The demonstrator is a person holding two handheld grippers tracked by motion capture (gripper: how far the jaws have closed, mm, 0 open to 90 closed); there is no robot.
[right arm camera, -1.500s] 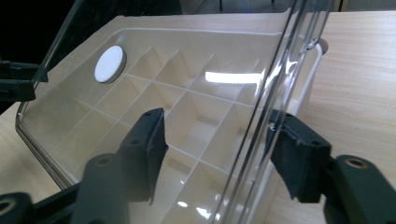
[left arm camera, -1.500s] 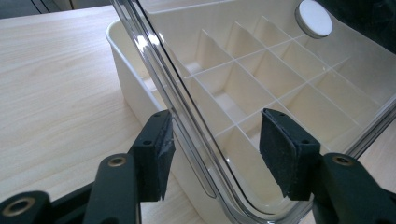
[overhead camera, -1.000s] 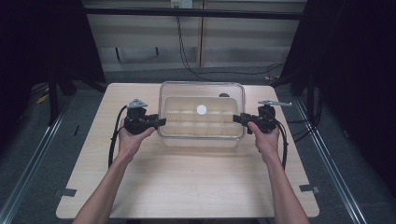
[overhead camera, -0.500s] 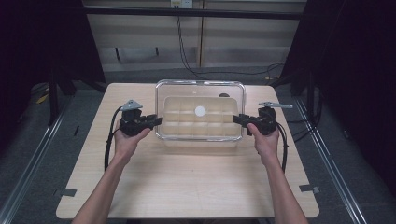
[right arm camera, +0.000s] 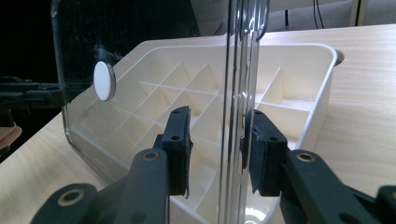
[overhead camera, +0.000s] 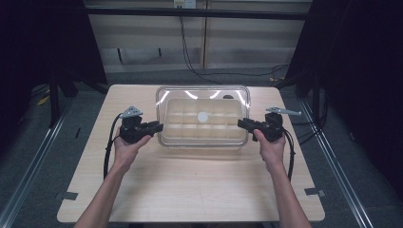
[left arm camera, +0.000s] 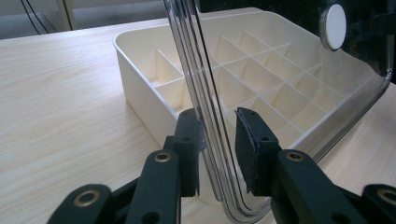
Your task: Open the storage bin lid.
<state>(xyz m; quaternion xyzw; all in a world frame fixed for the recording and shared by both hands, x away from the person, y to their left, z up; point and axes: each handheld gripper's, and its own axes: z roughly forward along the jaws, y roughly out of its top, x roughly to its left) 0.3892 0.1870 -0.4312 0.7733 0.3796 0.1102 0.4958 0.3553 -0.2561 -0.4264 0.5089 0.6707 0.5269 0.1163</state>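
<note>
A cream box [left arm camera: 135, 79] with several small compartments sits at the table's far middle. Its clear lid [overhead camera: 203, 95], with a white round knob [overhead camera: 203, 116], is lifted off the box and tilted up on edge over it. My left gripper [overhead camera: 159, 126] is shut on the lid's left edge, and the rim [left arm camera: 205, 93] runs between its jaws [left arm camera: 218, 135]. At the other end my right gripper [overhead camera: 241, 123] is shut on the right edge [right arm camera: 240, 93], which passes between its jaws [right arm camera: 217, 135]. The box [right arm camera: 313, 102] lies behind the lid.
The light wooden table [overhead camera: 190, 190] has wide bare room in front of the box. Cables trail from both grippers along the forearms. Metal rails run on the floor at either side, with dark curtains beyond.
The lid has come up slightly off the box and looks larger and more tilted. My left gripper has shifted a little outward to the left, while the right has barely moved.
</note>
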